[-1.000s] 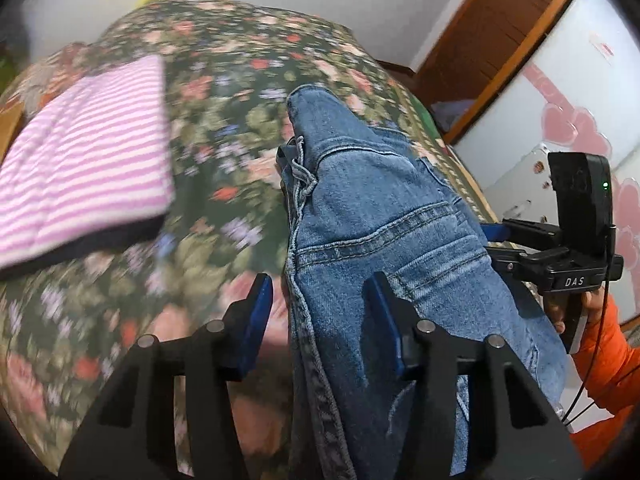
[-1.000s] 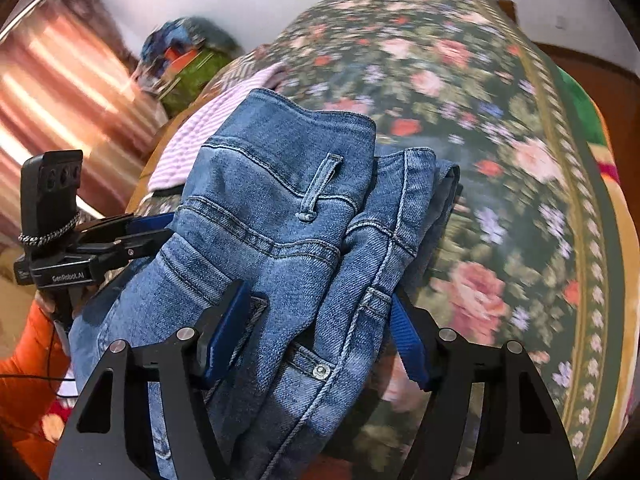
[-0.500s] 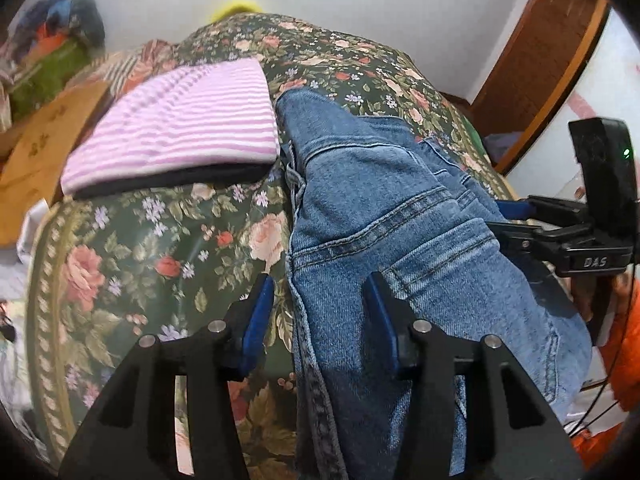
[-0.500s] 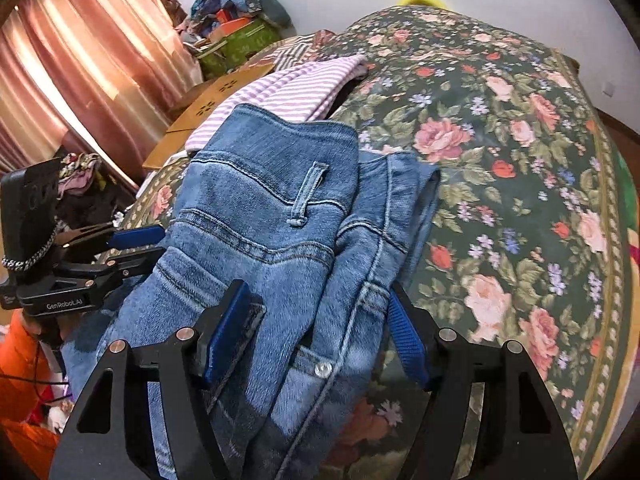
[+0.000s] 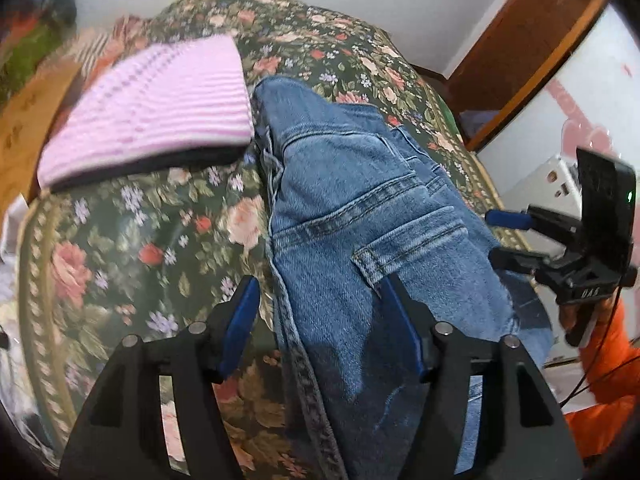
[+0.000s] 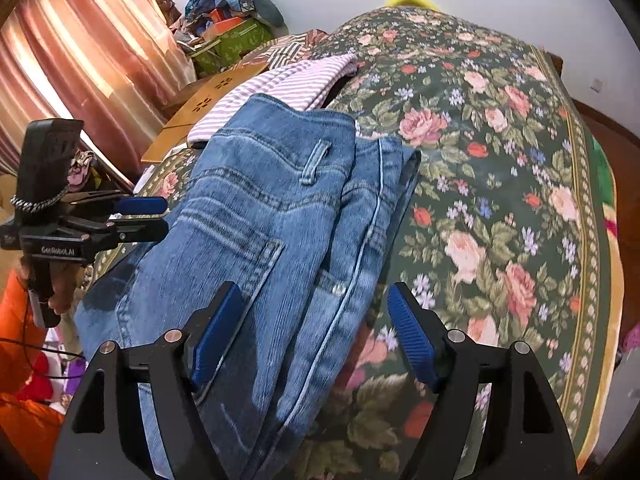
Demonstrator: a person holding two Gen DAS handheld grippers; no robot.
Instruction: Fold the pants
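Blue jeans [image 5: 360,216] lie folded lengthwise on the floral bed, waistband at the far end, legs hanging over the near edge; they also show in the right wrist view [image 6: 272,216]. My left gripper [image 5: 320,328] is open, straddling the jeans' left edge at the bed's near edge. My right gripper [image 6: 312,336] is open above the jeans' right side. Each gripper appears in the other's view: the right one [image 5: 508,236] beside the jeans' right edge, the left one [image 6: 140,216] beside their left edge.
A folded pink striped garment [image 5: 160,108] lies left of the jeans' waistband. The floral bedspread [image 6: 500,160] stretches to the right. A wooden board [image 6: 192,116], clutter and curtains [image 6: 80,60] stand left of the bed. A wooden door frame [image 5: 532,40] is at right.
Both grippers have pulled back slightly along the jeans and stayed open. The views have shifted; the jeans have not visibly changed shape.
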